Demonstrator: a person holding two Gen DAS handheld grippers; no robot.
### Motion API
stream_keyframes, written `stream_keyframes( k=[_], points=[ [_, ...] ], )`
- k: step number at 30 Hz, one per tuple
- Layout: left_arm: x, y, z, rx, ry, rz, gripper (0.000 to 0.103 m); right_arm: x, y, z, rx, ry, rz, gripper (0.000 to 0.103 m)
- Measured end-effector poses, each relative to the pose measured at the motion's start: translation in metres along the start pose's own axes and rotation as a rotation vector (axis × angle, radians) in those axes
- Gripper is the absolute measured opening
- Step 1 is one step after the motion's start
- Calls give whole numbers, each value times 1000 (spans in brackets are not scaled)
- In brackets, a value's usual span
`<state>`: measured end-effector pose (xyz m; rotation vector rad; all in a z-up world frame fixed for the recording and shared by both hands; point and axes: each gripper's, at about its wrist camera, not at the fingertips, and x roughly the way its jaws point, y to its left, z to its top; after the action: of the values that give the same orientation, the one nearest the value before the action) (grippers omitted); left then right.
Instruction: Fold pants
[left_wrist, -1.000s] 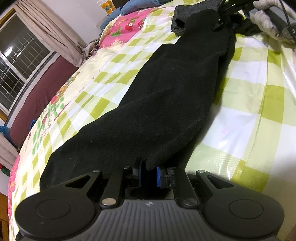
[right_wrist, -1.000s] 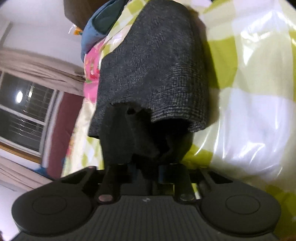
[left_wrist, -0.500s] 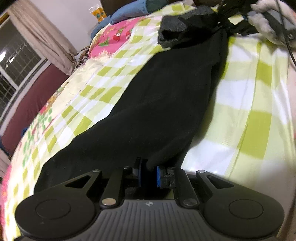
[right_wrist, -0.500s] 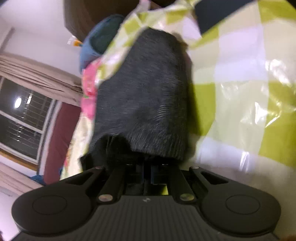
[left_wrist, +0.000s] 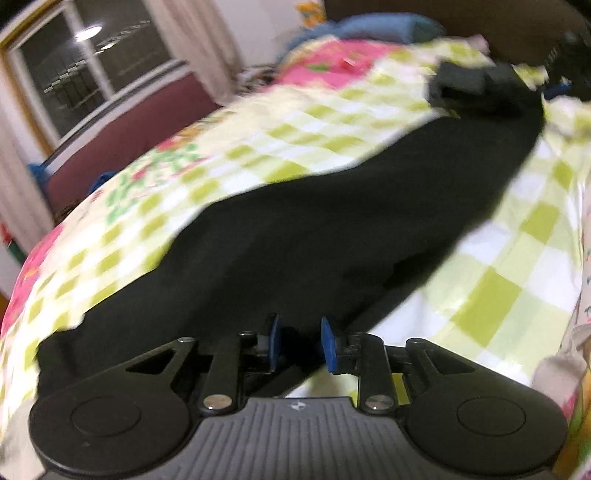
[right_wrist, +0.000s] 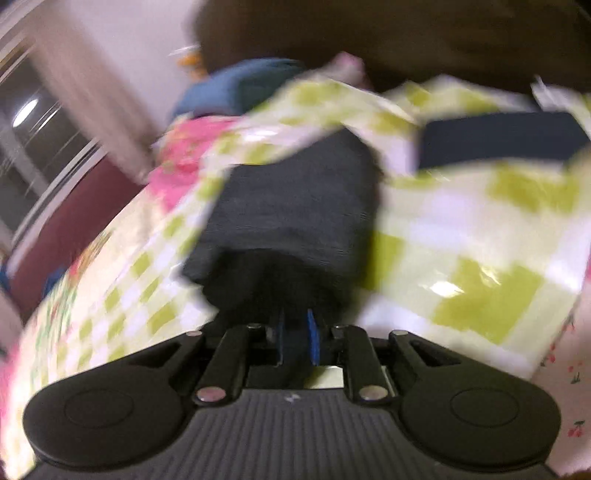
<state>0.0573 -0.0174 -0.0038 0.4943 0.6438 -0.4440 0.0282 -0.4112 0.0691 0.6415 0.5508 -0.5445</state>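
Note:
Black pants (left_wrist: 332, 236) stretch lengthwise across a green-and-white checked bed cover (left_wrist: 509, 295). My left gripper (left_wrist: 298, 341) is shut on the near end of the pants, black cloth between its blue pads. In the right wrist view my right gripper (right_wrist: 295, 339) is shut on the other end of the pants (right_wrist: 280, 280), where a grey cuff (right_wrist: 295, 206) spreads out ahead of the fingers. The right gripper shows far off in the left wrist view (left_wrist: 557, 88), blurred. Both views are motion-blurred.
A pink floral quilt (left_wrist: 317, 70) and a blue pillow (left_wrist: 376, 29) lie at the far end of the bed. A dark blue folded item (right_wrist: 498, 140) lies on the cover beyond the cuff. A window (left_wrist: 74, 70) and curtain stand to the left.
Both grippers have lifted and swung with the pants still held. The left view has tilted up toward the window. The right end has drawn back, showing more cover and the dark blue item.

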Motion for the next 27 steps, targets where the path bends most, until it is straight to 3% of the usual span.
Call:
stream_keyframes(
  k=[3,6,9,12,14,17,19,22,24,27],
  points=[
    [-8,25,-7,-58,-42,62,43,-3,66,-22,-170,54,129,18],
    [3,53,-15,-121,-42,151,43,22,143,-62,-296,231,316,21],
    [18,87,-31,-197,-9,229,44,50,217,-114,-410,389,444,20],
    [33,117,-59,-238,110,310,45,76,265,-162,-471,497,492,21],
    [30,132,-81,-263,141,332,46,92,279,-201,-504,711,484,22],
    [18,144,-100,-246,151,379,46,68,296,-206,-700,692,518,24],
    [13,151,-105,-252,155,381,46,59,302,-190,-655,721,575,23],
    [4,153,-96,-275,128,391,46,65,320,-161,-688,593,587,24],
    [-3,142,-82,-245,60,417,46,93,330,-142,-650,546,562,30],
    [-1,137,-62,-260,-27,376,53,132,347,-132,-570,549,570,30]
  ],
)
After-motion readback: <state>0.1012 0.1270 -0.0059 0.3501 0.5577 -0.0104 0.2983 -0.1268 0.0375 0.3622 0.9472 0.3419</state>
